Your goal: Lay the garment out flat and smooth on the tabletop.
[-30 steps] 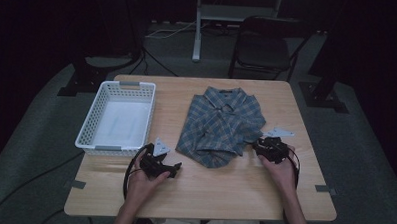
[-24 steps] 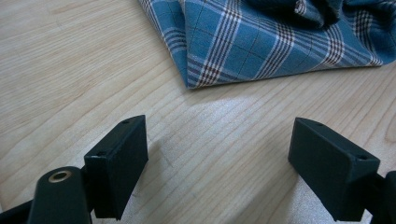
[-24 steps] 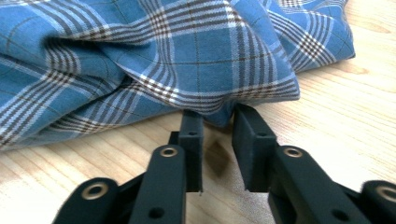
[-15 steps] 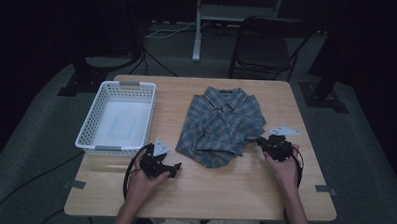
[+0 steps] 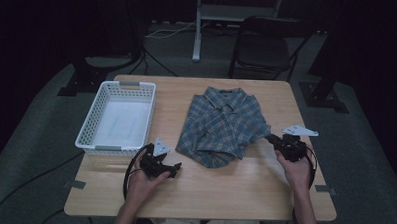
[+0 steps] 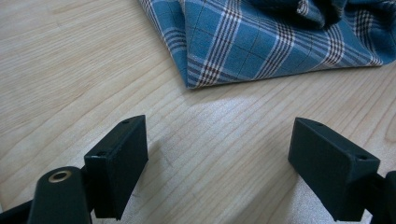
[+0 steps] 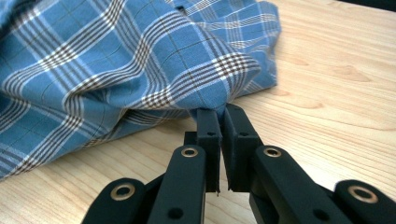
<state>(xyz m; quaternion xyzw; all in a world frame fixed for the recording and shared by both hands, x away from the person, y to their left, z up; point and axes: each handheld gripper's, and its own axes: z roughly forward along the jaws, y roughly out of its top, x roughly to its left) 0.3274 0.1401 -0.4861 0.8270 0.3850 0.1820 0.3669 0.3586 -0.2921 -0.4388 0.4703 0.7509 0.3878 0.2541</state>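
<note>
R gripper [image 7: 219, 122] pinches shirt [image 5: 223, 125] edge, frame center; thin bite, fabric could slip if pulled. L gripper [image 6: 217, 161] wide open, empty, lower frame.

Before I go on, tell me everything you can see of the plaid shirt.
The blue plaid cloth shirt lies folded and somewhat rumpled on the light wooden table, collar toward the far edge, to the right of the white slatted plastic basket and apart from it. Its checks are blue with white and dark brown lines. The right tool is shut on a fold at its right edge, lifting the cloth there. The left tool is open, just short of its near left corner, not touching.
</note>
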